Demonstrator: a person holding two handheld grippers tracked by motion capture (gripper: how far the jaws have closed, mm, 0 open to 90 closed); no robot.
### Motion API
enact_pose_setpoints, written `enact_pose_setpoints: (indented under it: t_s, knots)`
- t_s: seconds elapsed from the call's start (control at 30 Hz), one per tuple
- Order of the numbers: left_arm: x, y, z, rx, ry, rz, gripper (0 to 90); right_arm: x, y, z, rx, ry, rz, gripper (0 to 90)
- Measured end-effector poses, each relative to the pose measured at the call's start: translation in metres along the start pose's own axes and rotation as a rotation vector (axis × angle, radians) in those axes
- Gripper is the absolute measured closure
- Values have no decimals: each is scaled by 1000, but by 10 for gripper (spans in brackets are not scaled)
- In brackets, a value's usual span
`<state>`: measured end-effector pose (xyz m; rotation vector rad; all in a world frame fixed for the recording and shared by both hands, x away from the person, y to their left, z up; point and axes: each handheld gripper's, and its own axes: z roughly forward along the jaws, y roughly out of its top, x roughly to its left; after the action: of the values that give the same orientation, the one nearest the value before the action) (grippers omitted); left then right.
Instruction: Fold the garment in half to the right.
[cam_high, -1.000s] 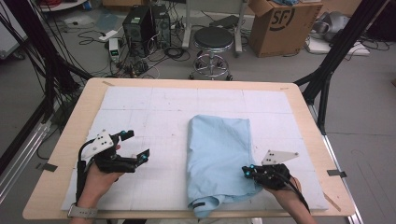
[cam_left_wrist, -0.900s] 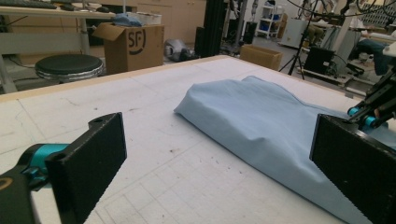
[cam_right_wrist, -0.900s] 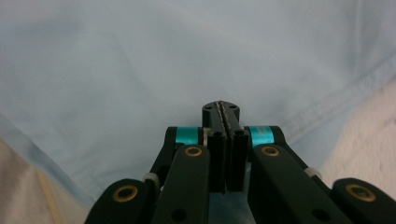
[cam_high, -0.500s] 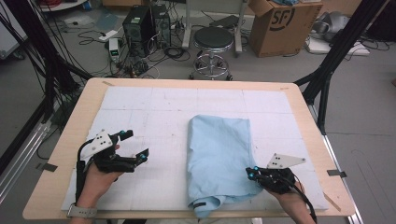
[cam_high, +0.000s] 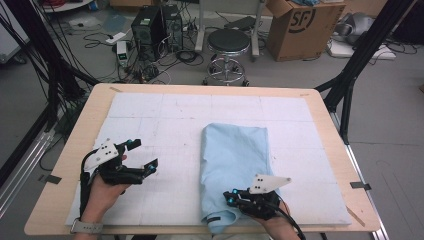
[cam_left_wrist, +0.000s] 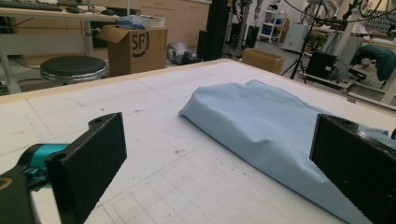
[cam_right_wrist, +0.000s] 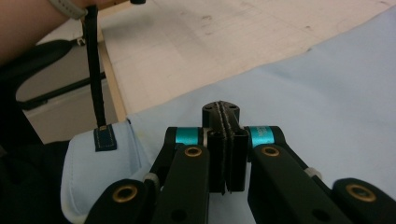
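Black and pressed flat together, the jaws of our right gripper have nothing between them — in the right gripper view they sit over the pale blue garment, close above its near end. Our left gripper stands with its jaws wide apart and empty, over the white gridded mat, well apart from the cloth. That garment lies folded lengthwise right of the mat's middle — its near end, with a dark strap and tab, hangs over the wooden table edge.
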<state>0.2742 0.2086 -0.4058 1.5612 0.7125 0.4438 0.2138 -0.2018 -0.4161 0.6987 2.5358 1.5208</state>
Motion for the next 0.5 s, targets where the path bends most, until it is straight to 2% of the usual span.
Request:
enact_pose_setpoints:
  t_s: [0.1, 0.3, 0.43, 0.5]
  knots:
    - [0, 0, 0, 0, -3, 0, 45, 6, -5, 6, 39, -9, -39, 895]
    - [-1, 0, 0, -2, -1, 0, 44, 8, -21, 15, 90, -22, -81, 897]
    - [-1, 0, 0, 0, -2, 4, 45, 3, -31, 14, 33, 5, -23, 896]
    - [-1, 1, 0, -5, -4, 4, 45, 2, -30, 9, -8, -1, -14, 896]
